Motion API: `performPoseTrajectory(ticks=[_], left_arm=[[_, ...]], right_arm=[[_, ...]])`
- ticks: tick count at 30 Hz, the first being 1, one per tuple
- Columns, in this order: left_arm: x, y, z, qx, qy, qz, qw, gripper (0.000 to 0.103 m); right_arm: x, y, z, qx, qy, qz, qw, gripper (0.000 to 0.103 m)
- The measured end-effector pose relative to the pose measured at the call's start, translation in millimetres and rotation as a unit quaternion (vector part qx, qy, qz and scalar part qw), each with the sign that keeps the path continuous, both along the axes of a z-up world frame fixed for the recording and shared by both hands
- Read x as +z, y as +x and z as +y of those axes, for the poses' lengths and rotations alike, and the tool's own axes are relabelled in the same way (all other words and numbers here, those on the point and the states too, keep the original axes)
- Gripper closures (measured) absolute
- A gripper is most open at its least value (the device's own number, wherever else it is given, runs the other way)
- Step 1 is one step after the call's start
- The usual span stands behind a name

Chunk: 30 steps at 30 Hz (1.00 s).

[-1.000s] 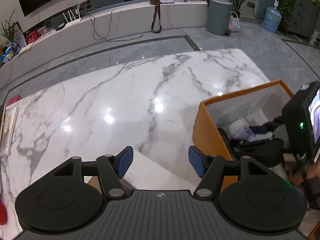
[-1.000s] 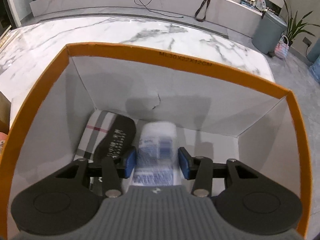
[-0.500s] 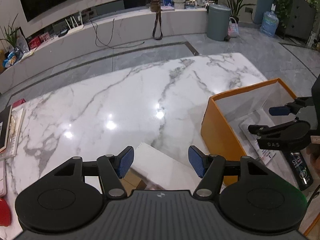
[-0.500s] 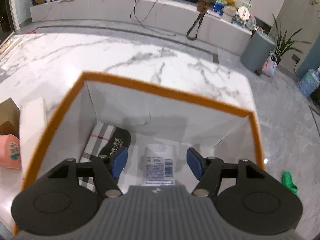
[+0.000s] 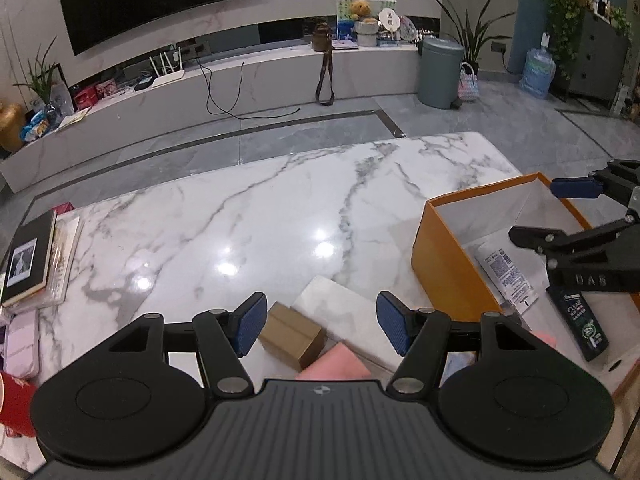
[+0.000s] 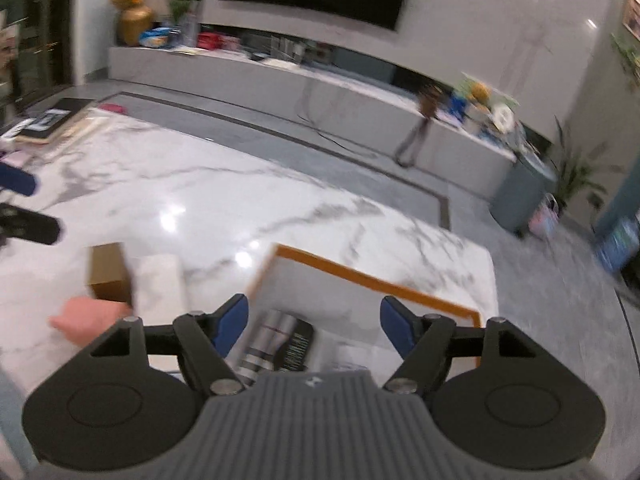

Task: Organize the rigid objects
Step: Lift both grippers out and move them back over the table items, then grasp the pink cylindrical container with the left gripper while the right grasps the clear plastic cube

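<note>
An orange-rimmed box [image 5: 452,276] stands on the marble table at the right; it also shows in the right wrist view [image 6: 376,278]. Inside lie a white tube [image 5: 506,276] and a dark shampoo bottle [image 5: 580,322]. My right gripper [image 6: 314,326] is open and empty, raised above the box; it shows in the left wrist view [image 5: 560,212]. My left gripper [image 5: 320,328] is open and empty above a brown cardboard box [image 5: 290,338], a white flat box [image 5: 340,312] and a pink item [image 5: 334,366].
A black book on a stack [image 5: 28,260] lies at the table's left edge, with a pale pink case [image 5: 20,344] and a red object [image 5: 12,404] below it. Beyond the table are grey floor, a low TV bench and a grey bin [image 5: 440,72].
My right gripper let go of the white tube in the box, opened, and rose up and back out of the box. My left gripper pulled back and up, revealing the brown box and pink item.
</note>
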<state>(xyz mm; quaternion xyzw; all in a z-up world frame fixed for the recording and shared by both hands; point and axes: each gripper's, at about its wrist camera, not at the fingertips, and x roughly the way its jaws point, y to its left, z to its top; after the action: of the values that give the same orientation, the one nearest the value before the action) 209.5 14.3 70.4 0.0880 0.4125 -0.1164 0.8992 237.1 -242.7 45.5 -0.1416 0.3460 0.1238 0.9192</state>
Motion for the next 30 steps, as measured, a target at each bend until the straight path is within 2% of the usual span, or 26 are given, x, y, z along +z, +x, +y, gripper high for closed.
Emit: performPoseTrajectory(ticks=[5, 8, 10, 16, 20, 22, 25, 27, 30], left_arm=[[-6.6, -10.2, 19.0, -0.028, -0.039, 0.001, 0.9988, 0.028], [-18.7, -13.8, 27.1, -0.059, -0.053, -0.009, 0.9968, 0.028], [-29.0, -13.8, 32.3, -0.061, -0.062, -0.008, 0.9961, 0.028], [-53.7, -4.3, 42.0, -0.066, -0.073, -0.01, 0.9951, 0.027], [-64.8, 3.9, 49.2, -0.068, -0.106, -0.011, 0.992, 0.026], [-71.5, 8.2, 51.5, -0.072, -0.114, -0.006, 0.9909, 0.025], [-81.6, 14.4, 54.5, -0.072, -0.127, 0.006, 0.9893, 0.025], [-86.9, 19.0, 54.0, -0.072, -0.124, 0.01, 0.9896, 0.025], [-94.7, 25.2, 51.2, -0.067, -0.101, 0.025, 0.9923, 0.025]], right_arm=[[6.7, -20.8, 34.3, 0.066, -0.019, -0.006, 0.998, 0.029], [2.3, -26.2, 54.3, 0.088, -0.03, 0.006, 0.996, 0.031], [-3.8, -26.9, 64.9, 0.099, -0.029, 0.018, 0.994, 0.033], [-27.1, -14.4, 87.6, 0.102, -0.024, 0.062, 0.993, 0.046], [-41.3, -6.1, 98.9, 0.105, -0.03, 0.083, 0.991, 0.046], [-48.8, -1.0, 103.5, 0.107, -0.037, 0.094, 0.989, 0.052], [-57.4, 9.0, 107.5, 0.107, -0.04, 0.109, 0.987, 0.053], [-61.9, 15.6, 109.0, 0.107, -0.039, 0.118, 0.986, 0.054], [-69.2, 23.9, 111.9, 0.11, -0.042, 0.129, 0.985, 0.054]])
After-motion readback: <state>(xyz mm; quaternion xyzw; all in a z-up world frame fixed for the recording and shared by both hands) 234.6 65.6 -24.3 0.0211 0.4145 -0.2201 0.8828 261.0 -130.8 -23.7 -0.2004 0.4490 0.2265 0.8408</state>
